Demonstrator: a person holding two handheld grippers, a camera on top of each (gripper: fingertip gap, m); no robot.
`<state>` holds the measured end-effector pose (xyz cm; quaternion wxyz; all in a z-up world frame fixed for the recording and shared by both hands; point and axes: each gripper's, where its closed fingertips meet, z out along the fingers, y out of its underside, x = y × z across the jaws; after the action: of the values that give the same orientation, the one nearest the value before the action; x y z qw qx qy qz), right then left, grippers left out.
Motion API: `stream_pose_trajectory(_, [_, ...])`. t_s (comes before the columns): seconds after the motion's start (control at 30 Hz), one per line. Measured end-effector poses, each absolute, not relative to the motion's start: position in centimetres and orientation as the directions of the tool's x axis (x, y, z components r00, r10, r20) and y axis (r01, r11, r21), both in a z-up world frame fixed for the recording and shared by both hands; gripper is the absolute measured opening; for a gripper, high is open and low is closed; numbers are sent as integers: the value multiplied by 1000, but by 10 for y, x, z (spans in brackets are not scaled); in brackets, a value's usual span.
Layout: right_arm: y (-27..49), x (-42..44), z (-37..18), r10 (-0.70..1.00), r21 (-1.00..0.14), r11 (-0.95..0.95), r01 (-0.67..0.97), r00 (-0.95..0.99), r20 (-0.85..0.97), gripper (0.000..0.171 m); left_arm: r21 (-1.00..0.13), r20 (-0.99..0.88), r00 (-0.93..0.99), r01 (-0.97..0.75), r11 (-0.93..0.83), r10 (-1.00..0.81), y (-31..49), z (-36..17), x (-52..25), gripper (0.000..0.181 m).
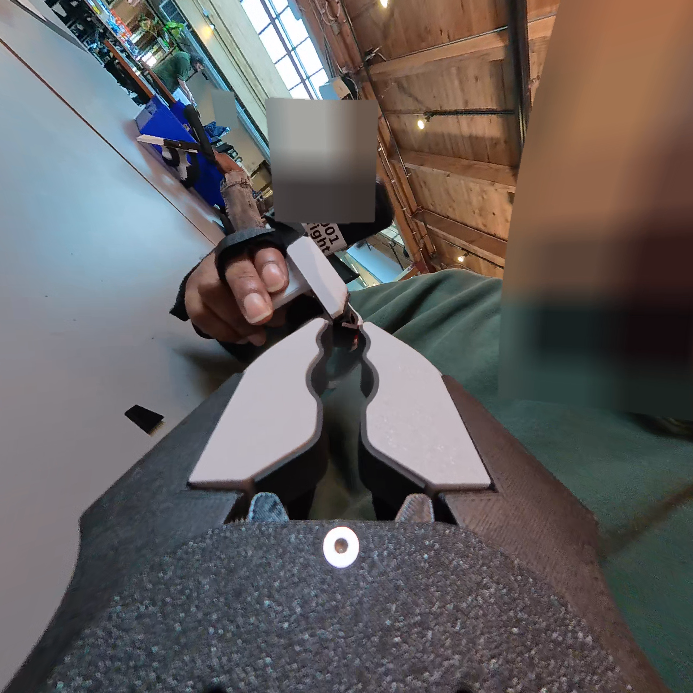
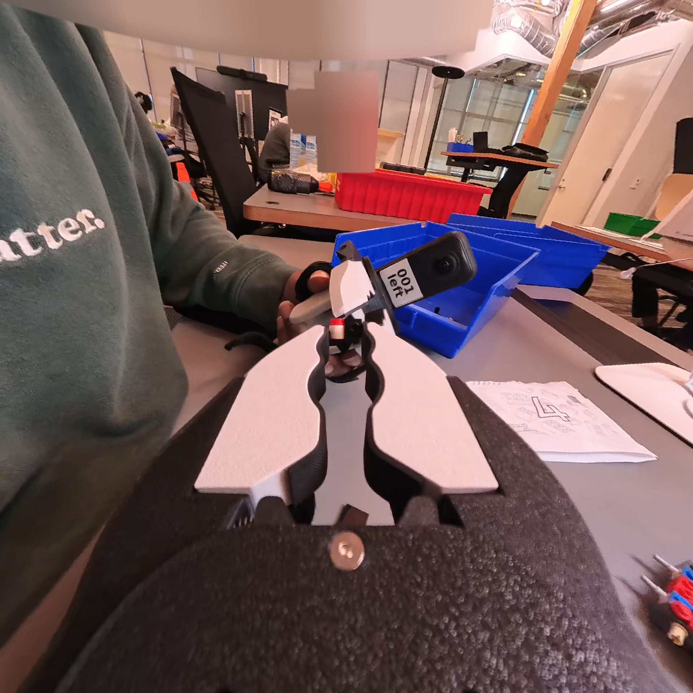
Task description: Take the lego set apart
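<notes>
Containers first: two blue bins [image 2: 465, 300] sit beyond the right tool [image 2: 347, 332], open sides toward it, one behind the other; the nearer holds only a few small bits on its floor, too small to identify. A red bin [image 2: 408, 197] stands farther off on a second tabletop, contents hidden by its wall. In the left wrist view one blue bin [image 1: 176, 150] shows far ahead of the left tool [image 1: 347, 330]. Both tools meet tip to tip above the tabletop [image 2: 525, 360], each closed narrow on the same small lego piece [image 2: 336, 329] — black body with a red and white end in the right wrist view, dark with a red edge in the left wrist view. The left tool's fingers are nearly touching around it; the right tool's likewise. The person's hand [image 1: 240, 296] on the right tool fills the space just past the left tool's tips; the green sweatshirt [image 2: 75, 225] blocks everything to the left of the right tool. To the right of the right tool: one printed instruction sheet [image 2: 555, 423] lying flat, one white pad [image 2: 652, 393] beyond it, partly cut off. Near the right tool's body, at lower right — one red, blue and black lego assembly [image 2: 675, 603] with grey pins, resting on the tabletop. One loose black piece [image 1: 144, 418] lies left of the left tool's body.
</notes>
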<state>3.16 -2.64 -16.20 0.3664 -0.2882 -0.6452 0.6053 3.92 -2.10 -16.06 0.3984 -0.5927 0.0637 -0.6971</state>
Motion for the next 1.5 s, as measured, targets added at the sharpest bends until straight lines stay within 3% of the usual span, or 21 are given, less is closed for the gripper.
stream_pose_trajectory(0.13, [-24, 34, -158, 808, -997, 39, -69, -585, 72, 16, -594, 766, 61, 450, -667, -640, -22, -163, 39, 11])
stream_pose_trajectory(0.2, [-8, 39, -134, 819, -985, -109, -131, -573, -15, 16, -603, 780, 125, 413, -682, -614, -22, -178, 35, 10])
stream_pose_trajectory(0.33, [11, 41, -141, 865, -996, 8, -89, -499, 52, 16, -650, 760, 297, 365, -667, -578, -13, -197, 30, 9])
stream_pose_trajectory(0.43, [11, 38, -162, 867, -999, 54, 2, -496, 45, 16, -715, 674, 479, 233, -659, -563, -9, -225, 32, 9])
stream_pose_trajectory(0.57, [11, 32, -178, 870, -994, 85, 73, -491, 39, 16, -729, 638, 546, 202, -654, -543, -5, -234, 30, 11])
stream_pose_trajectory(0.87, [18, 23, -198, 896, -978, 141, 153, -440, 61, 16, -713, 671, 540, 279, -644, -509, 1, -228, 21, 30])
stream_pose_trajectory(1.0, [23, 20, -202, 910, -971, 175, 163, -403, 96, 16, -701, 697, 489, 316, -639, -523, 0, -220, 24, 24])
stream_pose_trajectory(1.27, [10, 14, -216, 858, -892, 423, 159, -386, 338, 16, -661, 743, 466, 400, -635, -480, 9, -216, 26, 22])
stream_pose_trajectory(1.5, [1, 16, -215, 820, -862, 490, 135, -406, 403, 16, -633, 768, 426, 389, -670, -478, 4, -217, 29, 9])
